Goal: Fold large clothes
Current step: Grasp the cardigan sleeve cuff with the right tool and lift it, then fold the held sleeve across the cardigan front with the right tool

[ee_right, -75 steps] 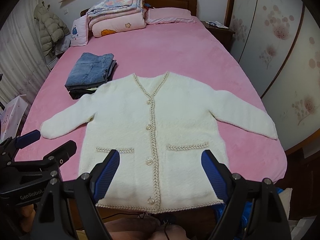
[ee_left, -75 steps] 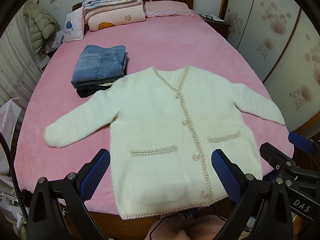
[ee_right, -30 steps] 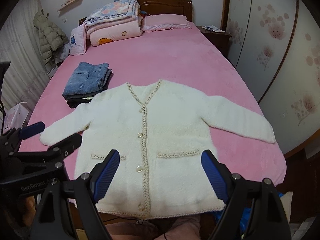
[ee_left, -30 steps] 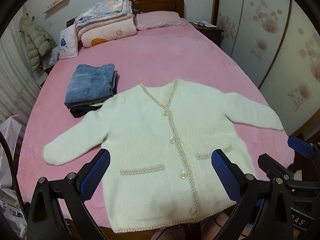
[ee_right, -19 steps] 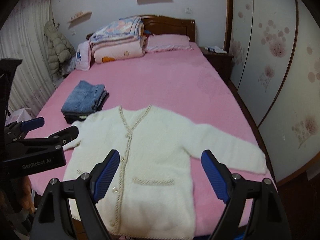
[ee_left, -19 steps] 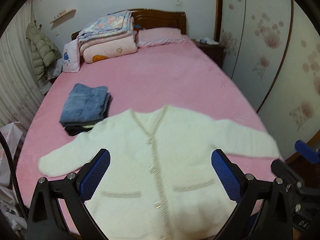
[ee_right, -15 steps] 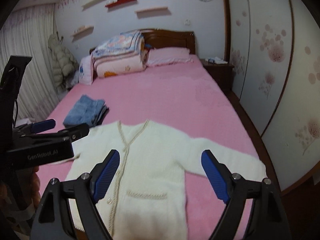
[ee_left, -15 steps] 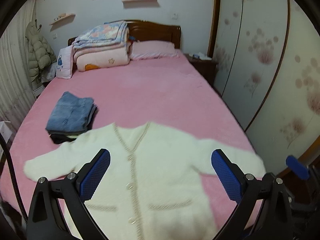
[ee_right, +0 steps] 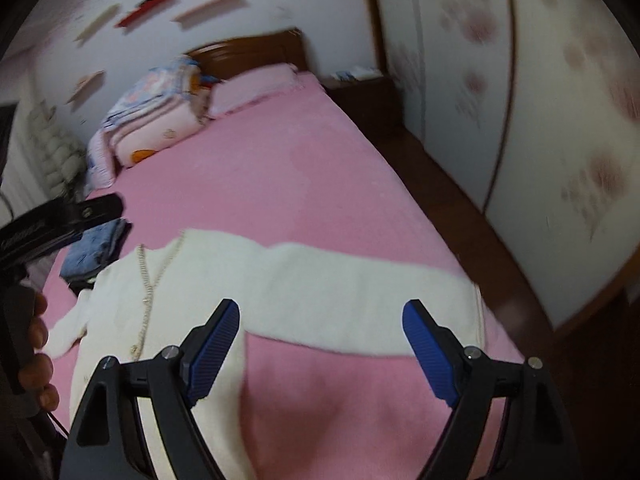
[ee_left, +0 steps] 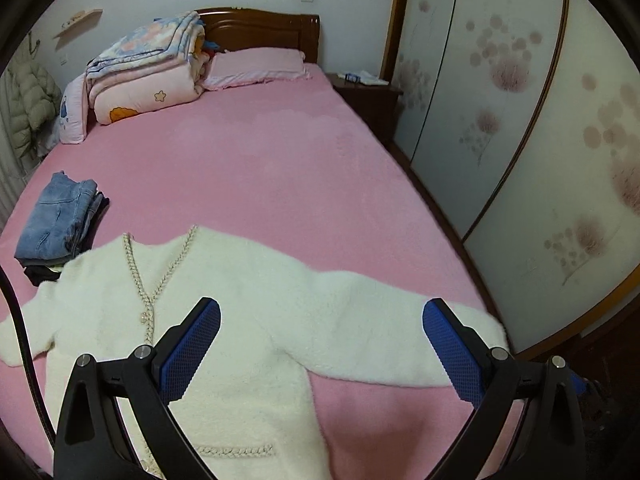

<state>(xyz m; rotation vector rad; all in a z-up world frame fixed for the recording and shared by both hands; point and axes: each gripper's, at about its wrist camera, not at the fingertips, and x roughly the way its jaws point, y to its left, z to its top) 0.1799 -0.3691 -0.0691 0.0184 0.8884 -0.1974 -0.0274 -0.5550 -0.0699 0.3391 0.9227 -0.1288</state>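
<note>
Left tongs: I see my left gripper [ee_left: 320, 354] spread wide, its blue pads holding nothing, hovering above the cardigan.
Right tongs: my right gripper [ee_right: 321, 350] is also wide apart and empty; its view is blurred.
Cardigan: the white cardigan [ee_left: 224, 320] lies flat and face up on the pink bed [ee_left: 280, 168], buttoned front to the left of my left tongs, body running under the left pad.
Sleeve: one sleeve [ee_right: 360, 292] stretches across just beyond both pairs of pads, its cuff near the bed's right edge, past the right pad.
Folded jeans: a stack of folded jeans [ee_left: 56, 220] sits far left of my tongs, just beyond the cardigan's shoulder.
Hand: in the right view, fingers [ee_right: 36, 344] grip the other handle at the left edge.
</note>
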